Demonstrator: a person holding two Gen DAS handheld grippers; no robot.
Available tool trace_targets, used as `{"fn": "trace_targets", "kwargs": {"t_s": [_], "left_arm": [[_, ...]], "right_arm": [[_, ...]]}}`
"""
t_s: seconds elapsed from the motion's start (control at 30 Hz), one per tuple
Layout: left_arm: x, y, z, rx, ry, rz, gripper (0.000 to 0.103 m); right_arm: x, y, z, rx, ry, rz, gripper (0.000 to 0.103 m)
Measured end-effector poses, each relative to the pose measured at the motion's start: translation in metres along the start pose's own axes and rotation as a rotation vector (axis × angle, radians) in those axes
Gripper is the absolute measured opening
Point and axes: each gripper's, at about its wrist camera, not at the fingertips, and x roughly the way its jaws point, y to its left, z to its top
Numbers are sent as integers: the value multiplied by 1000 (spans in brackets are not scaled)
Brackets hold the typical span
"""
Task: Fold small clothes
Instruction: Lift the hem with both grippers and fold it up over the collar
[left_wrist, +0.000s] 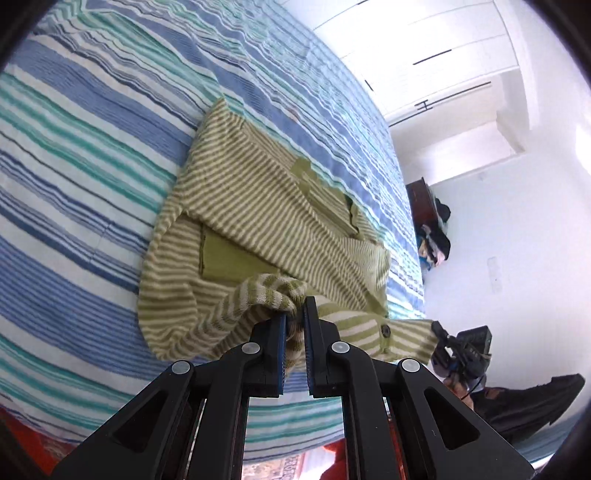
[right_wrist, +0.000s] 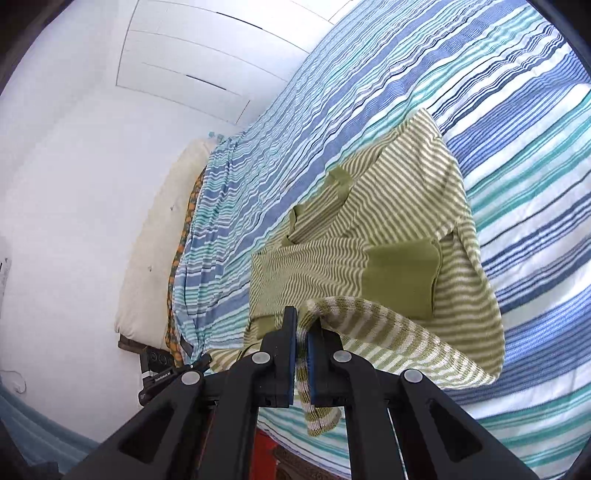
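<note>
Left wrist view: your left gripper (left_wrist: 295, 314) was closed on the near hem of the green-and-cream striped garment (left_wrist: 266, 206), knit bunched between its fingers (left_wrist: 281, 332). The garment lay on the striped bedspread (left_wrist: 92, 155), its far end flat, its near edge lifted off the bed. Both sleeves appeared already turned in across the body, their plain green cuffs (left_wrist: 221, 258) lying on top; judged from that, the side folds were done and the lengthwise fold of hem toward collar was under way, not yet laid down. A button (left_wrist: 385, 329) marked the front placket. At the right edge your other gripper was small and partly cut off.

Right wrist view: your right gripper (right_wrist: 302, 325) was likewise clamped on the hem, a flap of striped garment (right_wrist: 406, 206) hanging below the fingers (right_wrist: 291, 339). The bedspread (right_wrist: 535, 184) carried the rest.

Hidden: the collar end was hard to make out, the underside of the raised hem was unseen, and whether the tucked sleeves lay smooth could not be told.
</note>
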Motion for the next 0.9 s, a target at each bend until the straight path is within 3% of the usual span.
{"fn": "trace_targets", "kwargs": {"t_s": [0.17, 0.37, 0.4, 0.43, 0.5, 0.63, 0.67, 0.7, 0.77, 0.9], "left_arm": [[39, -8, 68, -21, -23, 47, 6], [100, 0, 124, -58, -5, 151, 9], [109, 5, 133, -79, -3, 193, 13], [115, 12, 141, -102, -16, 218, 13], [119, 24, 157, -156, -70, 200, 14], [117, 40, 171, -246, -118, 167, 18], [115, 40, 168, -232, -113, 166, 29], [112, 37, 164, -200, -99, 175, 43], [105, 25, 150, -96, -47, 200, 55], [97, 8, 105, 75, 75, 191, 65]], "right_arm": [[35, -2, 64, 46, -56, -7, 5], [89, -18, 125, 70, -55, -92, 7], [97, -25, 133, 96, -61, -90, 12], [103, -33, 140, 128, -73, -99, 29], [109, -49, 152, 200, -113, -92, 56], [105, -62, 164, 255, -182, -76, 57], [104, -60, 165, 239, -176, -95, 57], [105, -56, 165, 211, -152, -114, 57], [111, -44, 159, 159, -49, -121, 58], [126, -27, 122, 124, 177, -66, 60]]}}
